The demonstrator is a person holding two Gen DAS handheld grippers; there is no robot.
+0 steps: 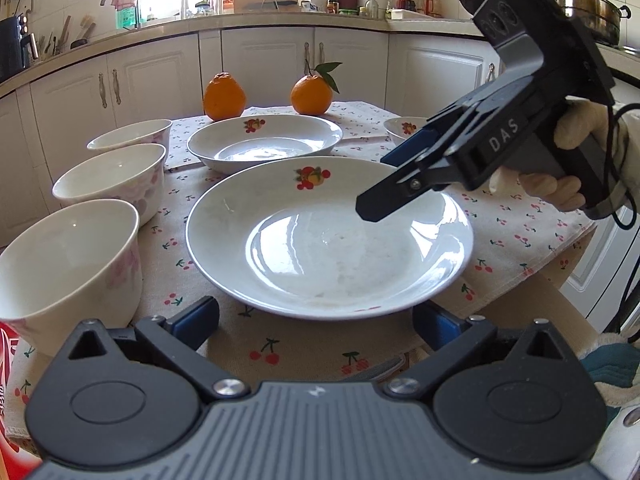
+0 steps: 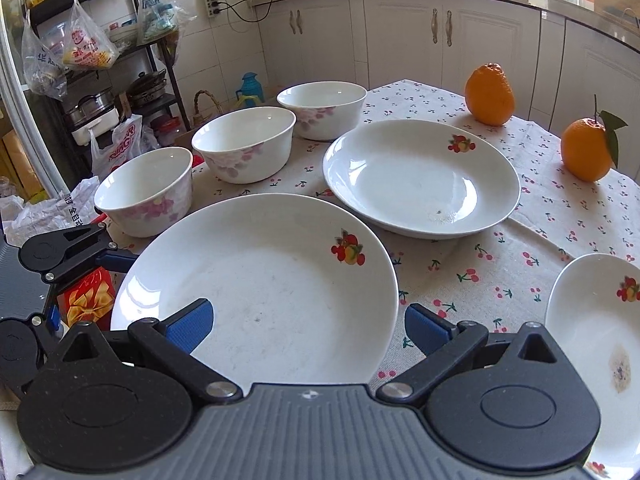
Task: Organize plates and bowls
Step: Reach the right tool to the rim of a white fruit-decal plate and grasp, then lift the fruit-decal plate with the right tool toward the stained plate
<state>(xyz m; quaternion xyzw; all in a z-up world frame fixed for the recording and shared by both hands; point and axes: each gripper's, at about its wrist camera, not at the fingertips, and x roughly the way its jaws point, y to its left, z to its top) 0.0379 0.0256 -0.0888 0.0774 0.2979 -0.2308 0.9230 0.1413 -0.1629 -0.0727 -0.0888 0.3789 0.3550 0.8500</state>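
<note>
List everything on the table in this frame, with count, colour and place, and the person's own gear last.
Bowls: three, white with pink flowers, in a row along the left edge of the table.
Deep plates: three, white with a fruit motif; nearest one in front of both grippers, second behind it, third at the right, partly cut off.
Oranges: two, orange, at the far end; the right one has a leaf.
Tablecloth: one, cream with cherry print, covering the table.
Left gripper: black with blue pads, open, before the nearest plate.
Right gripper: same make, open, over the nearest plate.
Gloved hand: holding the right gripper.
</note>
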